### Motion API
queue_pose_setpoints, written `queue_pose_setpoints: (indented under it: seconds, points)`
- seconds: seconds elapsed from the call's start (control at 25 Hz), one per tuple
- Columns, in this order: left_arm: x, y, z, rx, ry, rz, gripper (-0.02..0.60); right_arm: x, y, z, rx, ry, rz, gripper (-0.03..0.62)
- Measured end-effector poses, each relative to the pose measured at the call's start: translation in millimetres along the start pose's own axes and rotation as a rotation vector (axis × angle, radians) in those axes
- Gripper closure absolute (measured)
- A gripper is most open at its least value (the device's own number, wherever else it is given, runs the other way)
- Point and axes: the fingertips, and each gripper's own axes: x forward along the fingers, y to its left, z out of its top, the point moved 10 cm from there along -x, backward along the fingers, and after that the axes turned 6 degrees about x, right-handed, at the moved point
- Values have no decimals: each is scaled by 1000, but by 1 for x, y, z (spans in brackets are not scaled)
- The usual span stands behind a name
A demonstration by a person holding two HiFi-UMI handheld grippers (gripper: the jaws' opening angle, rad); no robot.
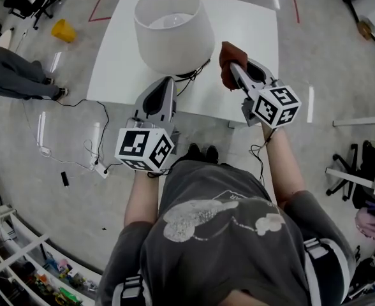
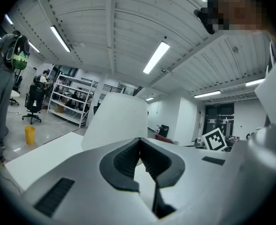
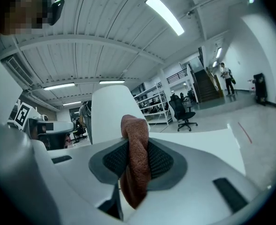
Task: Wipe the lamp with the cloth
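A lamp with a white shade (image 1: 173, 27) stands on the white table (image 1: 251, 30), near its front edge. The shade (image 2: 117, 118) rises just past my left gripper's jaws, and it fills the left middle (image 3: 111, 111) of the right gripper view. My right gripper (image 1: 233, 69) is shut on a reddish-brown cloth (image 1: 227, 59), held just right of the shade. The cloth (image 3: 135, 158) hangs folded between the jaws. My left gripper (image 1: 168, 81) sits below the shade at the table's front edge, shut (image 2: 139, 140) with nothing in it.
The lamp's black cord (image 1: 197, 74) runs from its base along the table's front. On the floor to the left are a power strip with cables (image 1: 99, 166), a yellow bin (image 1: 64, 30) and a person's legs (image 1: 18, 75). An office chair (image 3: 185, 111) stands beyond the table.
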Motion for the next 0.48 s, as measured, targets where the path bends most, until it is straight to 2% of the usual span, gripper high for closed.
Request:
queue_pose_setpoints:
  seconds: [0.28,0.48]
  points:
    - [12,26,39,0,-66,-23,574,9,29,66,-72,-114,8,503]
    - [27,20,54,35,-106,-71,574,18,41,107,-149,-169,49,503]
